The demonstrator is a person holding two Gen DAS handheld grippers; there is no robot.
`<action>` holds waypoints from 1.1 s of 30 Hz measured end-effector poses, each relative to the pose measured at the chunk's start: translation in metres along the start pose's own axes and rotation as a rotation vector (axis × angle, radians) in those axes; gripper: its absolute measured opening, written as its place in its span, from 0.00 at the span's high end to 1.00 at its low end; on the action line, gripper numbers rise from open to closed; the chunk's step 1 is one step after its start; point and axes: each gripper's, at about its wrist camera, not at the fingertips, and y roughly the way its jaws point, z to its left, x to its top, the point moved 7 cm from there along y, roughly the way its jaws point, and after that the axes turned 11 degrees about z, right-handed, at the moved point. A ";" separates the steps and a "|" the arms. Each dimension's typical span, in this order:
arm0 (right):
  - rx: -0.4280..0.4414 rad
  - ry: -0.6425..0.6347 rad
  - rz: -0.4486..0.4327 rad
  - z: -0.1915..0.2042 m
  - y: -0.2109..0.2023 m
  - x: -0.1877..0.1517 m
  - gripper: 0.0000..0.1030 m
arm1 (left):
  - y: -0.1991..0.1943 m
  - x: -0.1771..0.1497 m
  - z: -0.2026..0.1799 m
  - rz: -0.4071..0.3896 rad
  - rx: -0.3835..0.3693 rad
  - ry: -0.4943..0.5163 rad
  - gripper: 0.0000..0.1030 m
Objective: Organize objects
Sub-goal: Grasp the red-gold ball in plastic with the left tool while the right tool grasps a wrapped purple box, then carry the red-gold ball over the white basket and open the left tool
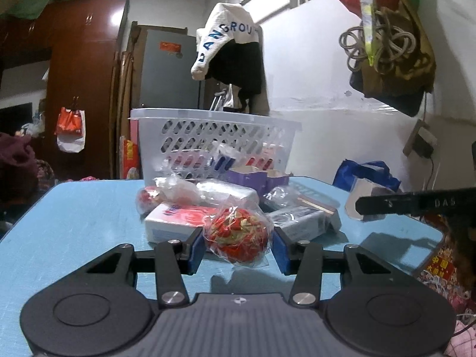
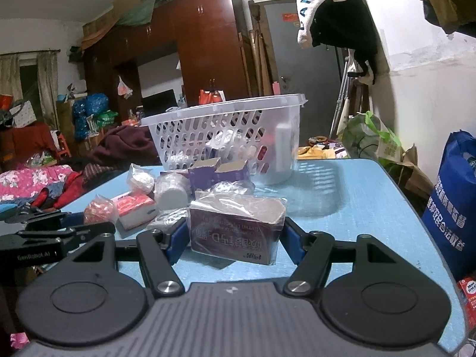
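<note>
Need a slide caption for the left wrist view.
Left claw open around a wrapped red ball, white basket behind.

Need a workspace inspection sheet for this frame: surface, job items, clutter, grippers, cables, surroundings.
Surface: blue table, items piled mid-table.
Job's things: white basket at the far edge, already holding some items; red ball in plastic wrap; purple box in plastic wrap; tissue pack; purple cartons in front of the basket.
Clutter: more wrapped bundles in the pile, contents unclear.
Grippers: left gripper jaws either side of the ball, gap visible on its right side; right gripper jaws flanking the box, contact unclear.
Cables: coiled cord hanging on the wall.
Surroundings: wardrobe, blue bag, hanging clothes.
</note>
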 end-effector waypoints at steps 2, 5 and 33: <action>0.001 -0.001 -0.001 0.001 0.001 0.000 0.34 | 0.000 0.000 0.002 0.001 0.009 -0.003 0.50; -0.001 0.000 -0.001 0.000 0.000 0.000 0.34 | 0.000 0.000 0.003 -0.001 0.014 0.002 0.50; -0.059 -0.187 -0.117 0.010 0.075 0.221 0.08 | 0.118 0.226 0.059 0.066 0.081 -0.056 0.19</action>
